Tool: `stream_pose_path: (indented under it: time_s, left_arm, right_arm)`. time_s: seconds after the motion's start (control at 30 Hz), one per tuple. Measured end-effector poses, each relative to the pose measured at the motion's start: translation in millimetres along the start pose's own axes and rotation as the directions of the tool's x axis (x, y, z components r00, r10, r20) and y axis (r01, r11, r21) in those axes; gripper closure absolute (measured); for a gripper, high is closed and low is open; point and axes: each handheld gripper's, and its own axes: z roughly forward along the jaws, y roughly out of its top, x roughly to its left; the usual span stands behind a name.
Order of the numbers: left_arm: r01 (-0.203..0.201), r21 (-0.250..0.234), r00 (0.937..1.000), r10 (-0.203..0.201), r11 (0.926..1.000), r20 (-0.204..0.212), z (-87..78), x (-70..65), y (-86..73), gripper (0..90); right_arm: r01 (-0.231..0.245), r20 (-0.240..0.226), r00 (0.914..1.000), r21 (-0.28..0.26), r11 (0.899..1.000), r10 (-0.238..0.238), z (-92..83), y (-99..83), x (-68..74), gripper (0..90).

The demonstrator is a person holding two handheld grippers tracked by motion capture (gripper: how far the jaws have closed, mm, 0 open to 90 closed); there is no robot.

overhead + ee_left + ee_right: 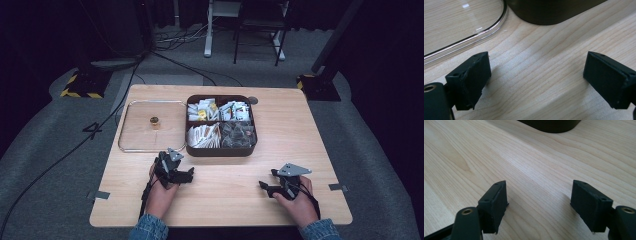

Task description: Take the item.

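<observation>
My table (225, 195) fills the middle of the high view. At its upper centre sits the dark compartment box (221, 150) of sachets, and just left of it lies the clear lid (131, 145) with its small brass knob (154, 121). My left tool (181, 176) rests below the lid's lower right corner, jaws spread wide and holding nothing. My right tool (267, 187) sits lower right, likewise spread and empty. I'd judge the lid comes next: approach the knob squarely from above, pinch it centred, then lift level so the lid doesn't tilt.
</observation>
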Motion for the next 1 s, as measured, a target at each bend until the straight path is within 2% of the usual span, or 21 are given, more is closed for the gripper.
stream_pose_path:
  time_s: [0.17, 0.57, 0.63, 0.77, 0.9, 0.93, 1.0]
  left_arm:
    - [0.001, -0.001, 1.0, -0.001, 1.0, -0.003, 0.2, -0.3, 0.1, 8.1]
    - [0.012, 0.002, 0.9998, -0.012, 0.9999, -0.016, -0.5, -2.1, -0.3, 8.5]
    - [0.013, 0.001, 0.9998, -0.013, 0.9999, -0.015, -0.4, -2.1, -0.3, 8.5]
    - [0.012, -0.001, 0.9998, -0.012, 0.9999, -0.015, -0.1, -2.3, -0.1, 8.6]
    - [0.006, -0.001, 0.9999, -0.006, 1.0, -0.011, -0.3, -2.2, 0.0, 9.0]
    - [0.002, -0.005, 0.9999, -0.002, 1.0, -0.01, -0.4, -2.2, -0.1, 9.8]
    - [0.005, -0.004, 1.0, -0.005, 1.0, -0.008, -0.6, -2.6, -0.3, 10.1]
  right_arm:
    - [-0.001, 0.001, 1.0, 0.001, 1.0, 0.001, 0.0, 0.1, 0.1, 29.1]
    - [-0.038, 0.041, 0.9984, 0.006, 0.999, 0.038, 0.1, 0.7, 5.6, 29.2]
    - [-0.048, 0.057, 0.9973, 0.03, 0.998, 0.046, -0.4, 3.4, 7.5, 30.4]
    - [-0.048, 0.055, 0.9975, 0.067, 0.997, 0.045, -0.8, 8.2, 8.7, 32.7]
    - [-0.035, 0.039, 0.9987, 0.085, 0.996, 0.031, -0.2, 11.2, 7.4, 35.2]
    - [-0.023, 0.014, 0.9997, 0.092, 0.995, 0.022, -0.4, 13.1, 7.2, 40.5]
    - [-0.051, -0.046, 0.9974, 0.089, 0.995, 0.055, -1.3, 16.7, 6.2, 42.1]
